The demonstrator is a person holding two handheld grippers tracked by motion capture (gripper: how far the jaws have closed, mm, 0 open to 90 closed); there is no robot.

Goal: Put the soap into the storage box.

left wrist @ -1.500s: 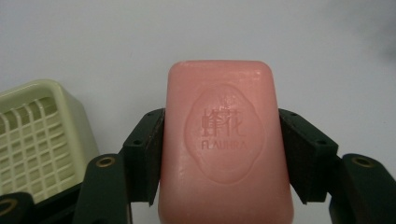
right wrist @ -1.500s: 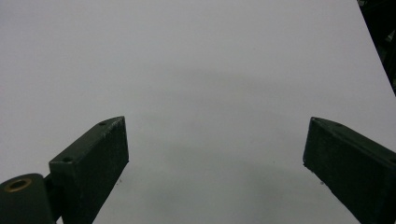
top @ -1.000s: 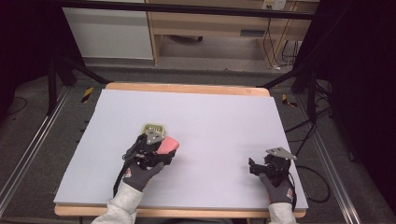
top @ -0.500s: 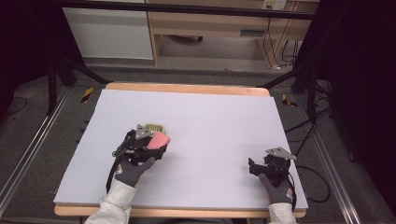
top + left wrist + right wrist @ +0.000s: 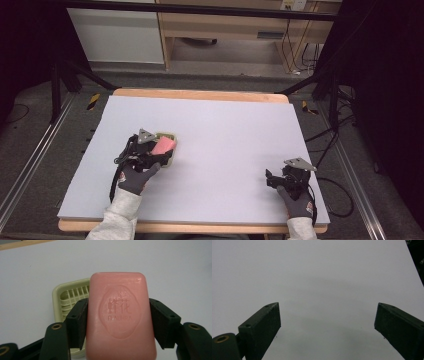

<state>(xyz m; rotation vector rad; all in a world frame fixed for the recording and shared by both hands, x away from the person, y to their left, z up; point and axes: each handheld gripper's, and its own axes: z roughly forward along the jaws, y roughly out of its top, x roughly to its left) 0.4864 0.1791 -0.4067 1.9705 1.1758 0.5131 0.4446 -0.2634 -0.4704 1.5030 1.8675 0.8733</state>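
Your L gripper point(image 5: 120, 322): soap in grip
Jaws pinch the pink soap bar point(image 5: 120, 315) by its sides, above the green soap dish point(image 5: 65, 296); your R gripper point(image 5: 327, 327) jaws spread wide over bare table point(image 5: 317, 270).

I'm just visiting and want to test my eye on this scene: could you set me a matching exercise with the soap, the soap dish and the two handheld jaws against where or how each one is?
Column one:
1. pink soap bar
2. pale green soap dish
3. left gripper
4. right gripper

Column two:
a. jaws wide apart, nothing between them
b. lying on the white table top, slatted bottom bare
c. clamped by its two long sides
d. jaws shut on the bar

Right pairs: 1-c, 2-b, 3-d, 4-a
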